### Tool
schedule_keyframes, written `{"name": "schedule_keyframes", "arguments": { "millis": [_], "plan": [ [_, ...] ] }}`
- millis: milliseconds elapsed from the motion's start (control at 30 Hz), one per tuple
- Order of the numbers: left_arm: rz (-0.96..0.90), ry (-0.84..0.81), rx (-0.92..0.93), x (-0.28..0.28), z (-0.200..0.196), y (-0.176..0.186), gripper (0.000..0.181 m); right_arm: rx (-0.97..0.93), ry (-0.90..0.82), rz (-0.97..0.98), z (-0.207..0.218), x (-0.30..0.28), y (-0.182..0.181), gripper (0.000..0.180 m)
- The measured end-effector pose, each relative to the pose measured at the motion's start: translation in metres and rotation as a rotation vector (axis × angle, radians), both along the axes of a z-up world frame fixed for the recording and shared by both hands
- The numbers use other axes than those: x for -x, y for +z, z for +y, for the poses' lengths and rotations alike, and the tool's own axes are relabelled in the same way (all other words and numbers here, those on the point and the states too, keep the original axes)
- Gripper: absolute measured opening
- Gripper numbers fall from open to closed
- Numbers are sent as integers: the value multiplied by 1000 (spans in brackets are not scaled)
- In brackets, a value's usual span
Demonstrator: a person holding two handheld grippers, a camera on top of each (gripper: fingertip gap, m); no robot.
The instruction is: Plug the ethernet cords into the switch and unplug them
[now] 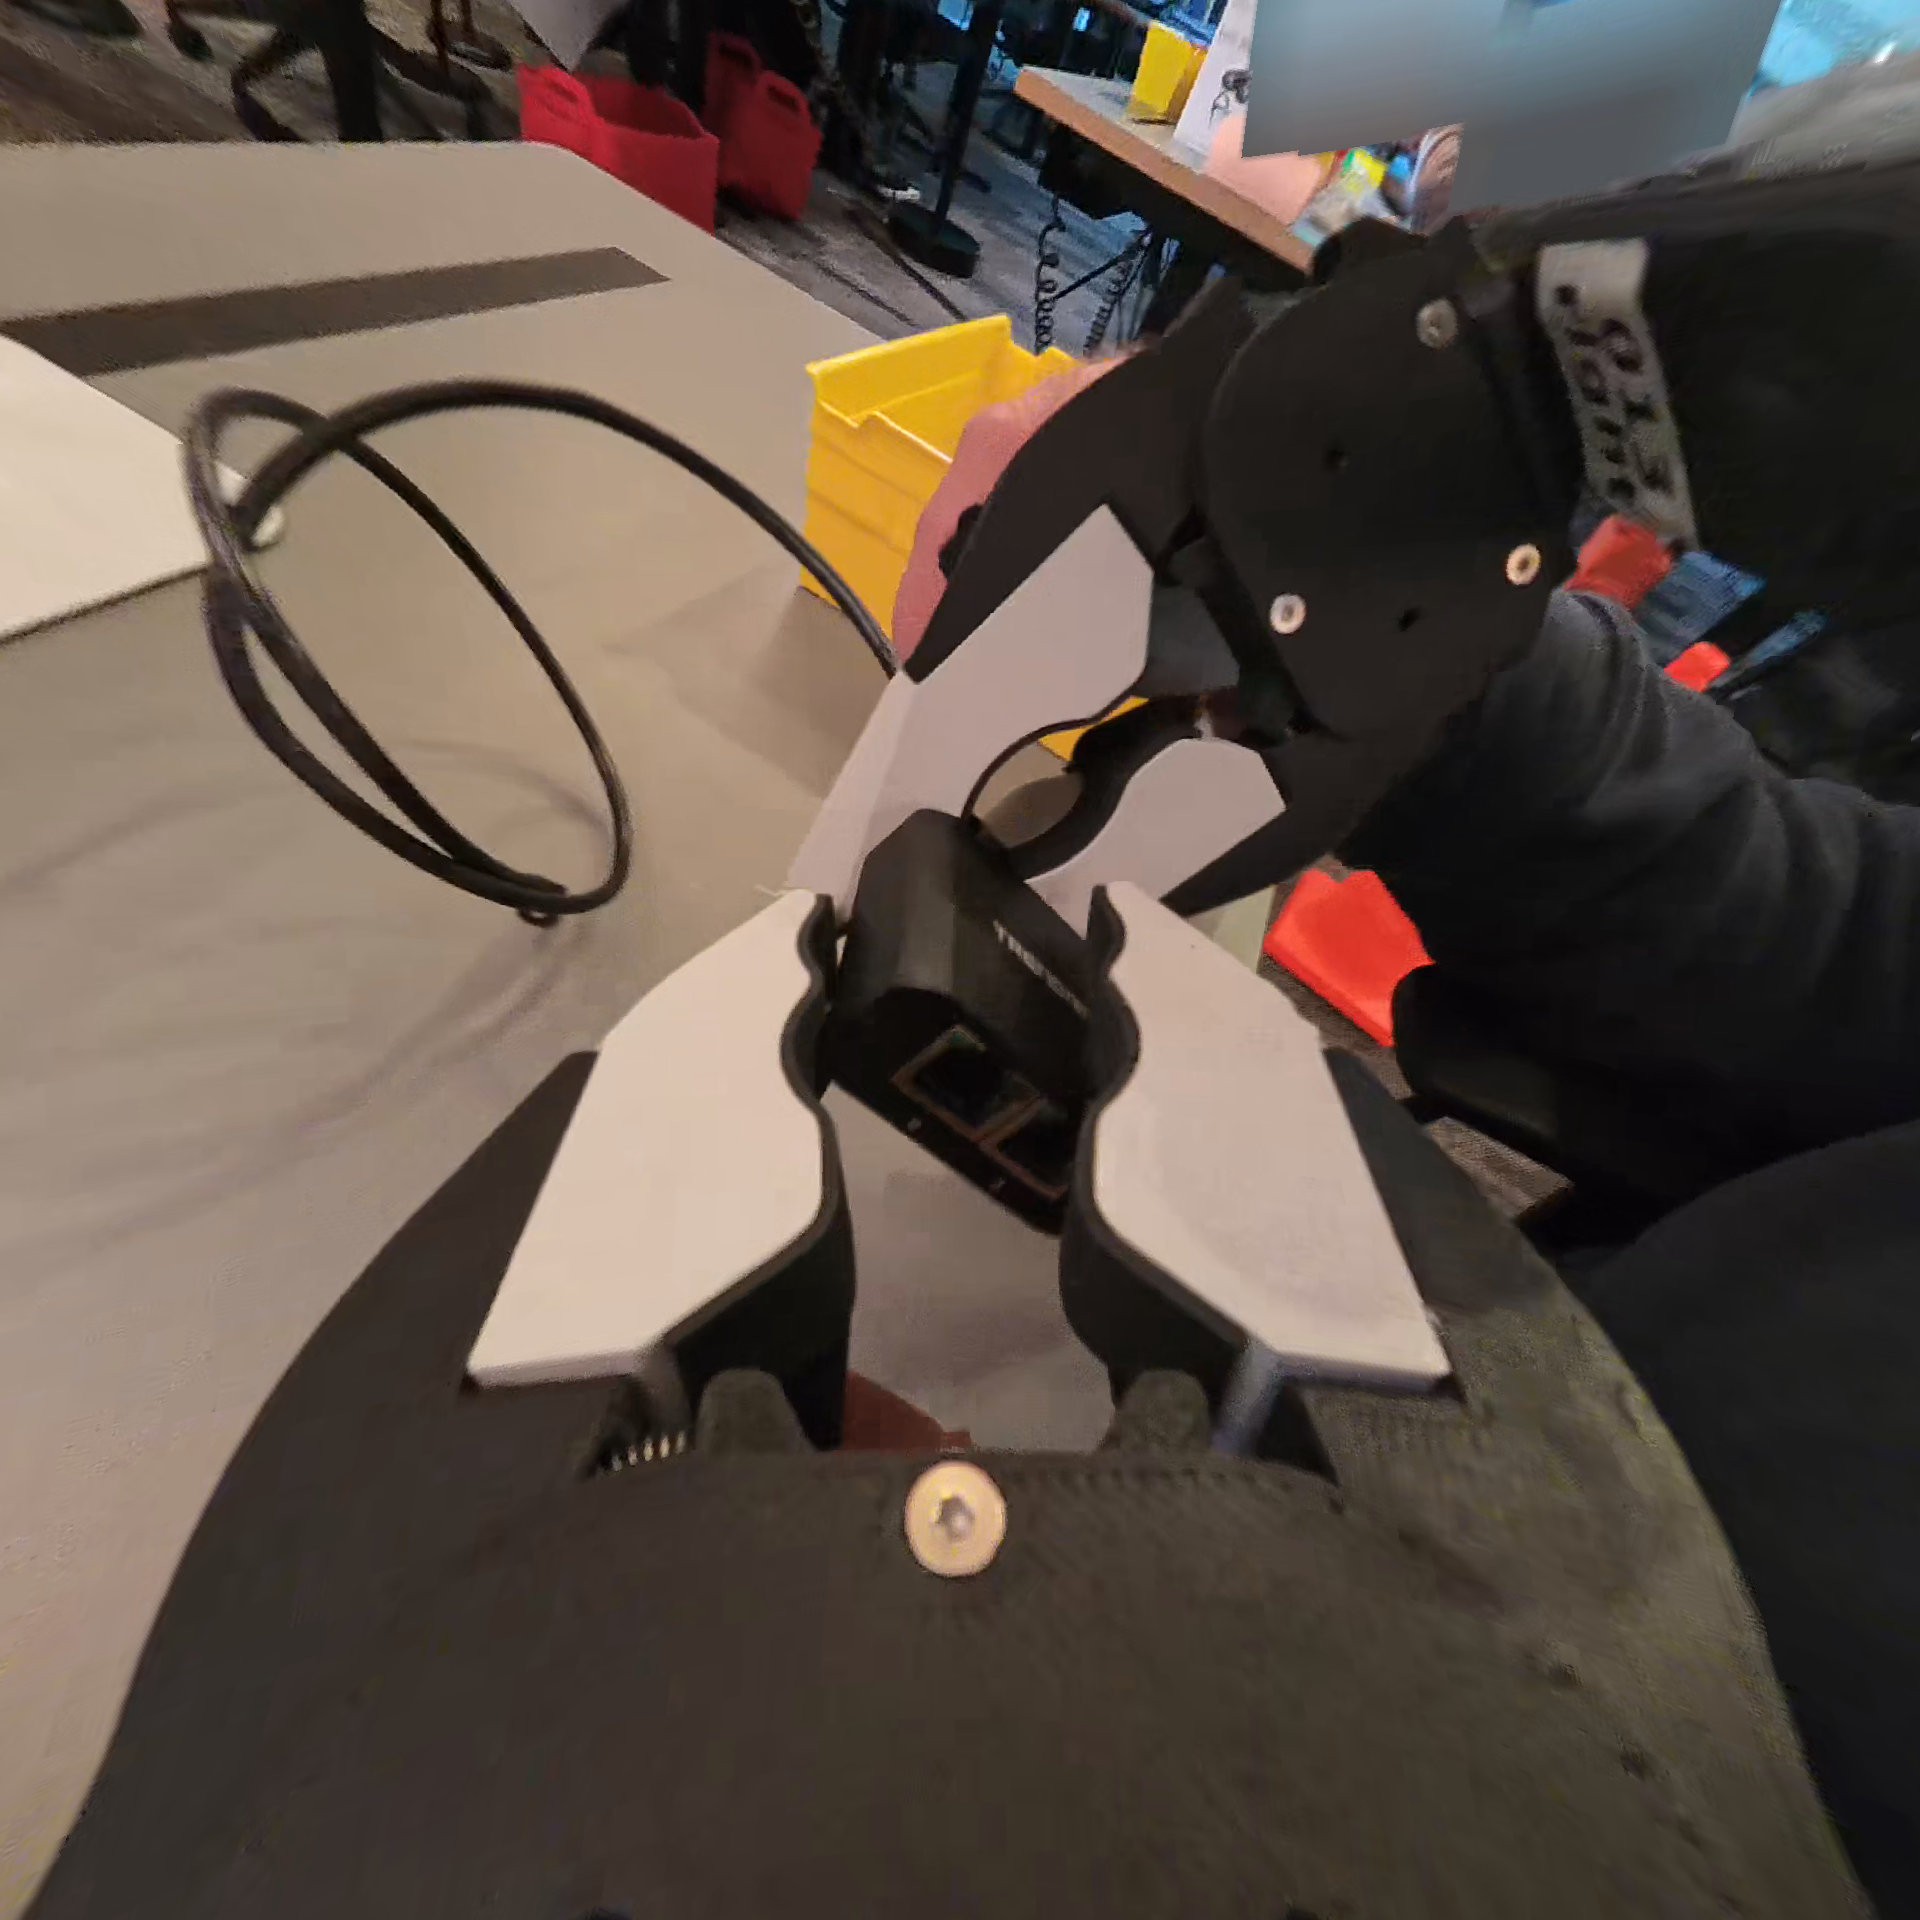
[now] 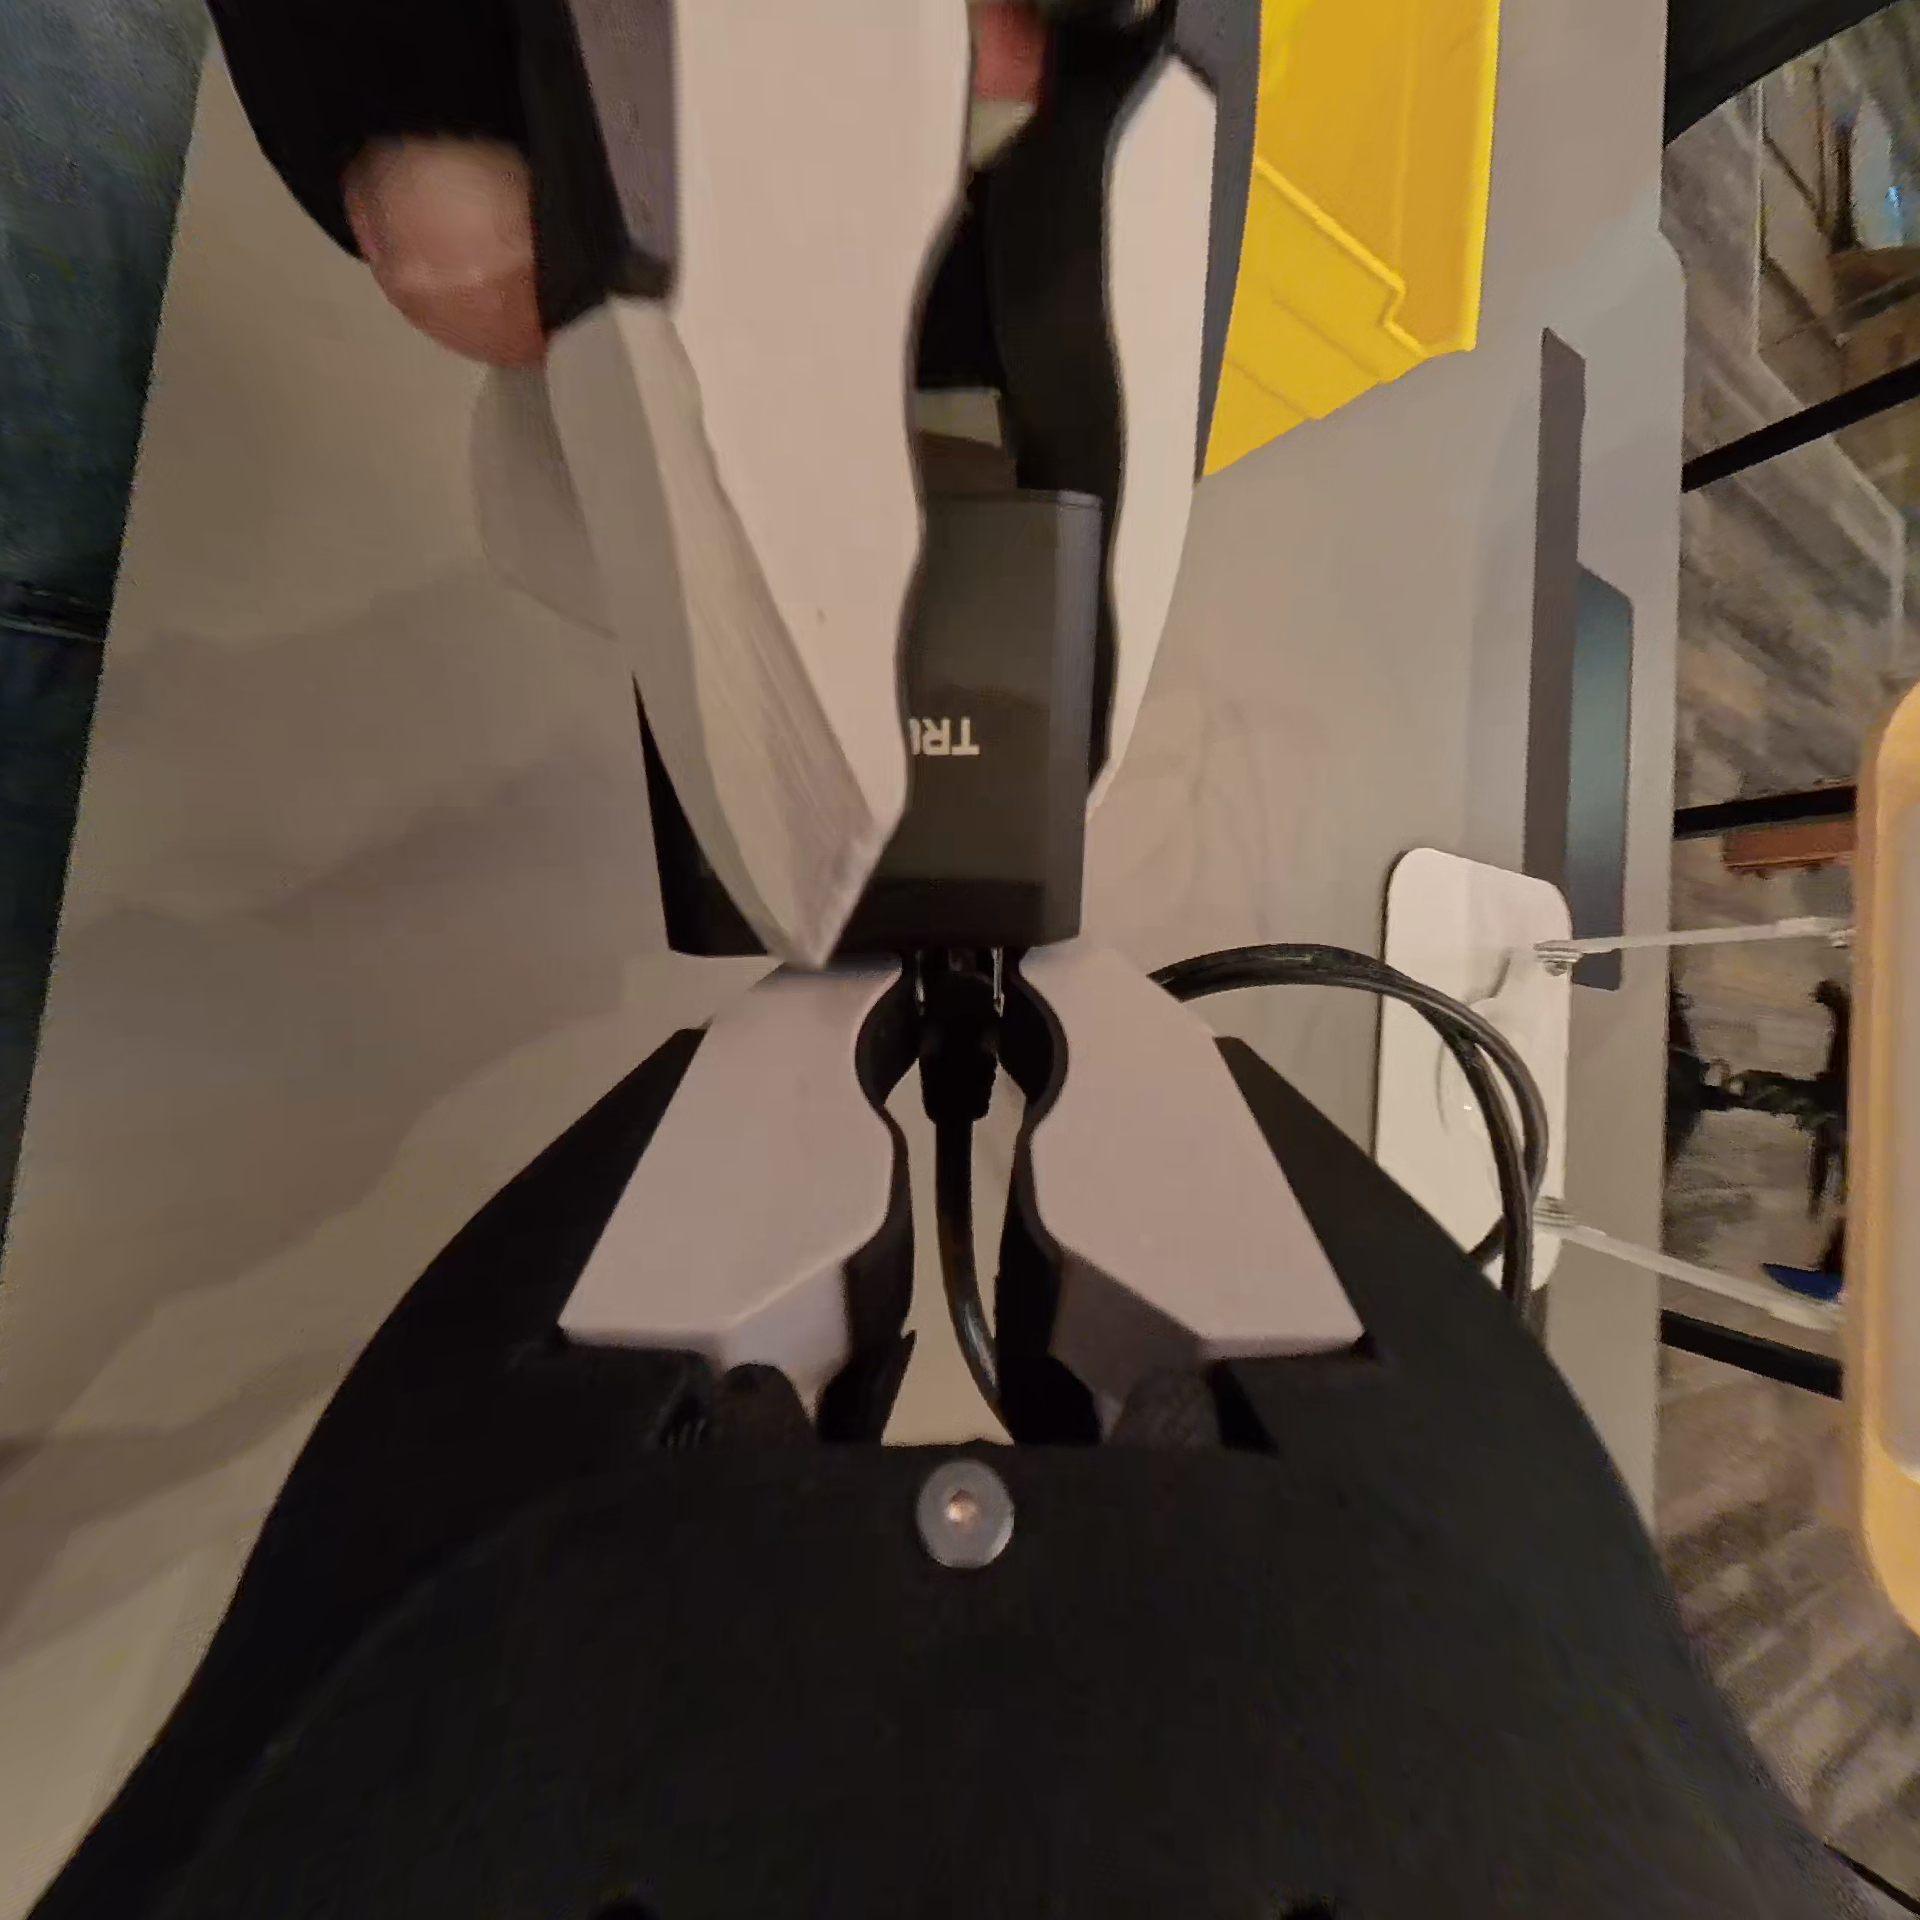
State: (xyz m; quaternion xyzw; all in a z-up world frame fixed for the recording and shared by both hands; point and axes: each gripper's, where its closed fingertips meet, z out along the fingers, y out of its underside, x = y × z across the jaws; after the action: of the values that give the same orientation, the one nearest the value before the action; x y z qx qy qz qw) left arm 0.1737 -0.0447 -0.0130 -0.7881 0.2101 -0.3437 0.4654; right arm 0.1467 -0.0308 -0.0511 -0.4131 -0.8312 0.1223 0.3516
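Note:
My left gripper (image 1: 961, 935) is shut on the small black switch (image 1: 935, 966) and holds it above the grey table, with two empty ports facing its camera. In the right wrist view the switch (image 2: 997, 675) sits between the left gripper's white fingers (image 2: 769, 623). My right gripper (image 2: 951, 977) is shut on the black ethernet plug (image 2: 956, 1039), whose tip meets the switch's near face. I cannot tell how deep it sits. The right gripper (image 1: 940, 842) also shows behind the switch in the left wrist view. The black cord (image 1: 416, 644) loops over the table.
A yellow bin (image 1: 894, 457) stands at the table's far edge, just behind the grippers. A white plate with clear pegs (image 2: 1475, 1039) lies beside the cord's coil (image 2: 1496, 1122). A black strip (image 1: 312, 301) crosses the grey table (image 1: 260, 1143). Red bags (image 1: 623, 125) stand on the floor beyond. The tips of one gripper are about 5 centimeters away from the tips of the other.

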Motion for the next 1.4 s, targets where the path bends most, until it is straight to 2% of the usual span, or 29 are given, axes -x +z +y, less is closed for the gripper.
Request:
{"name": "schedule_keyframes", "arguments": {
  "millis": [33,133,333,533,733,867,1067,1300,1400],
  "plan": [
    [-18,15,10,0,2,-1,43,-30,3,-10,1,0,-1,7],
    [-82,44,37,5,6,-1,30,-76,8,-6,2,1,-2,7],
    [-235,76,58,10,11,8,28,-56,-9,56,4,6,6,10],
    [-386,77,57,15,13,21,27,115,-6,146,1,5,16,43],
    [-447,78,48,16,13,30,27,294,19,233,-3,0,31,64],
    [-490,58,57,11,12,34,26,345,66,295,-12,0,41,65],
    [-547,43,69,10,11,36,27,362,117,296,-20,0,37,66],
    [-635,105,66,14,18,38,26,290,91,255,-24,3,33,93],
    [-726,146,55,18,22,42,26,249,3,303,-14,11,38,76]
  ]
}}
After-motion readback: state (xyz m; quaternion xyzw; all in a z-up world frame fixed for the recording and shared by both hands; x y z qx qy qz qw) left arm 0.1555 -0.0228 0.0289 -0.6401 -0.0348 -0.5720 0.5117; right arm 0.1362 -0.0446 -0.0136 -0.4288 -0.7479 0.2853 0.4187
